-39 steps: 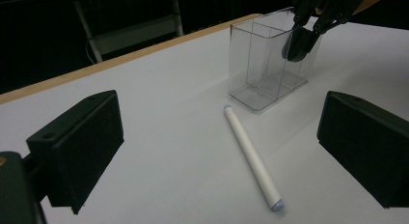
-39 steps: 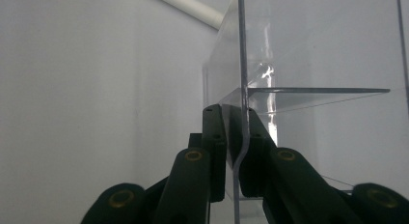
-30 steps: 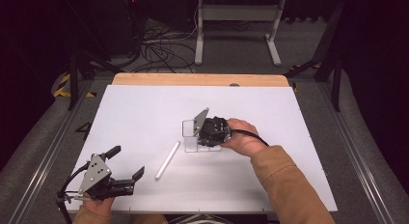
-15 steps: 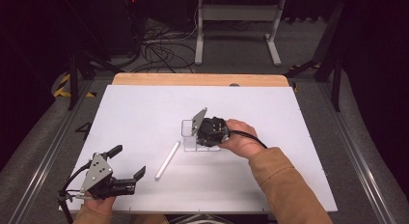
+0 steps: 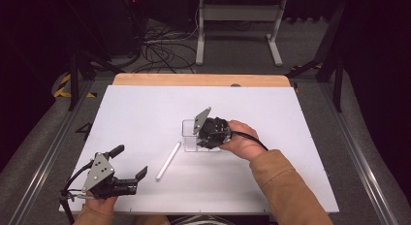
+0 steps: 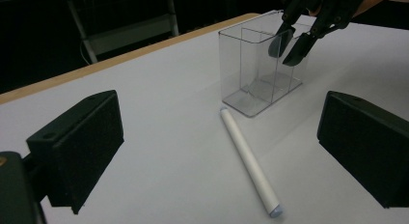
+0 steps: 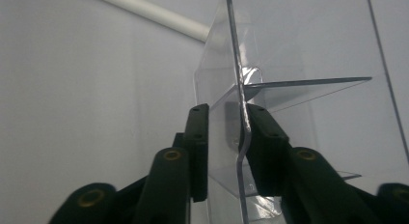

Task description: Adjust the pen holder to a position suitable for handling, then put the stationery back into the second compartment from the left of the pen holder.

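Jaws of right gripper (image 7: pixel 224 137) just loosened, pads off clear box (image 6: pixel 258 74) wall between them; box released upright, left gripper (image 5: pixel 127 168) spread empty.

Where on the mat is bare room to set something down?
The far strip of the mat behind the clear box, and its whole right side, are bare. Crowded: the middle, with box, right gripper and white tube.

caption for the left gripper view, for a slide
Open left gripper faces a white tube lying beside a clear divided box, with the right gripper straddling its wall.
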{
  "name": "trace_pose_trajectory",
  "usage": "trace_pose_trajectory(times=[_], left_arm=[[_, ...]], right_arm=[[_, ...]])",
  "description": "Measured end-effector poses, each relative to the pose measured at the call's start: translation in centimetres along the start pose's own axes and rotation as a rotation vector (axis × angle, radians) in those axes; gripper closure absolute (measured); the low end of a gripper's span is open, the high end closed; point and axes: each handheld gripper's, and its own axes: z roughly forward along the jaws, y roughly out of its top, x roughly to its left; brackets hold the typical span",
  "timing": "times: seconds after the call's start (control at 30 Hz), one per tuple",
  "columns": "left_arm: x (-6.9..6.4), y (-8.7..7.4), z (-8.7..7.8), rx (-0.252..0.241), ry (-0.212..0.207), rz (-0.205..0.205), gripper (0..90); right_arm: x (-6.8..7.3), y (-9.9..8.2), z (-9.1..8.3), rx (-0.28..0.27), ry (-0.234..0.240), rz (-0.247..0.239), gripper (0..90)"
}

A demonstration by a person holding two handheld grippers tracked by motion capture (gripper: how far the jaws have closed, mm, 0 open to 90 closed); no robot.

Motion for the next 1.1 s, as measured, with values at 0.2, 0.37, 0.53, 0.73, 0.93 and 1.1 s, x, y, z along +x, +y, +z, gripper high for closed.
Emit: trace_pose_trajectory(times=[0.2, 0.37, 0.53, 0.73, 0.93, 1.1], left_arm=[[0.1, 0.0, 0.2, 0.001, -0.004, -0.010, 3.2], [0.0, 0.1, 0.3, 0.003, -0.007, -0.009, 3.0], [0.0, 0.1, 0.3, 0.002, -0.014, -0.013, 2.9], [0.0, 0.2, 0.5, -0.007, -0.015, -0.015, 2.4], [0.0, 0.1, 0.6, -0.006, -0.011, -0.018, 2.3], [0.1, 0.1, 0.4, -0.009, -0.004, -0.020, 1.9]], right_arm=[[0.4, 0.2, -2.2, -0.104, -0.056, 0.020, 50.4], [0.3, 0.0, -3.9, -0.168, -0.101, 0.079, 34.0], [0.4, -0.4, -5.0, -0.229, -0.122, 0.118, 27.3], [0.8, -1.3, -6.6, -0.326, -0.146, 0.166, 21.5], [1.1, -1.8, -8.0, -0.378, -0.169, 0.173, 17.6], [1.4, -1.9, -8.4, -0.394, -0.190, 0.167, 10.9]])
